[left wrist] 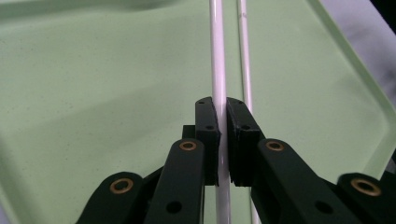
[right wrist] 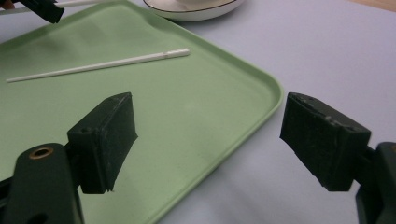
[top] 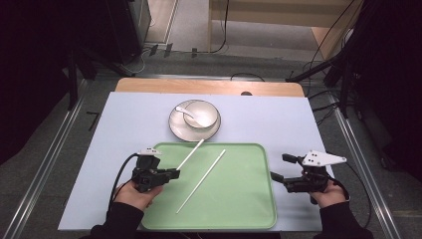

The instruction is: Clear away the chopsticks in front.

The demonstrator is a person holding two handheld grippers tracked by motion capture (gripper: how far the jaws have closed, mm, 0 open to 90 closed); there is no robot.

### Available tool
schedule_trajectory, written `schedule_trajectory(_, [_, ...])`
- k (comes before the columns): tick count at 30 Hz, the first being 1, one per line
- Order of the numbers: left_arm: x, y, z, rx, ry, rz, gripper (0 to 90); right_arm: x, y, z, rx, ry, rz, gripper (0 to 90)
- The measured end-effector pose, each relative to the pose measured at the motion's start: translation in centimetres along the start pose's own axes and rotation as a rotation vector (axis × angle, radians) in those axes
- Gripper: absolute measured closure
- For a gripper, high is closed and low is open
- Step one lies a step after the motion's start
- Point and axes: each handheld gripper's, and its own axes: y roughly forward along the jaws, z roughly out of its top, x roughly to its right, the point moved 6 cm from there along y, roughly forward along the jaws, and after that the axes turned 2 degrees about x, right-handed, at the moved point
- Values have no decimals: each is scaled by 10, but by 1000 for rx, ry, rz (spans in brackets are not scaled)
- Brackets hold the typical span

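A pale green tray [top: 239,199] lies at the table's near side. My left gripper [top: 175,173] is over the tray's left part, shut on a white chopstick [top: 191,154] that slants up past the tray's far rim. In the left gripper view the jaws [left wrist: 222,105] pinch that chopstick [left wrist: 217,56] above the tray [left wrist: 93,93]. A second white chopstick [top: 201,180] lies loose on the tray, close beside the held one [left wrist: 244,60]. My right gripper [top: 279,167] hangs open at the tray's right edge [right wrist: 187,102], nothing between its jaws [right wrist: 205,135]; the loose chopstick [right wrist: 102,65] lies ahead of it.
Behind the tray a white bowl [top: 204,115] with a white spoon [top: 183,110] stands on a plate [top: 174,127]. A light sheet [top: 124,124] covers the table. A wooden edge [top: 209,85] shows at the far side, with cables and stands beyond.
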Motion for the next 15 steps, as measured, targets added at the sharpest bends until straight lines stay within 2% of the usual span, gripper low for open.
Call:
schedule_trajectory(9, [0,26,-9,-65,23,10,854,0,0,0,-2,1,2,187])
schedule_trajectory(11, [1,31,-9,-74,39,17,854,0,0,0,-3,0,2,187])
schedule_trajectory(15, [3,42,-9,-75,38,19,851,0,1,-1,-5,-1,3,187])
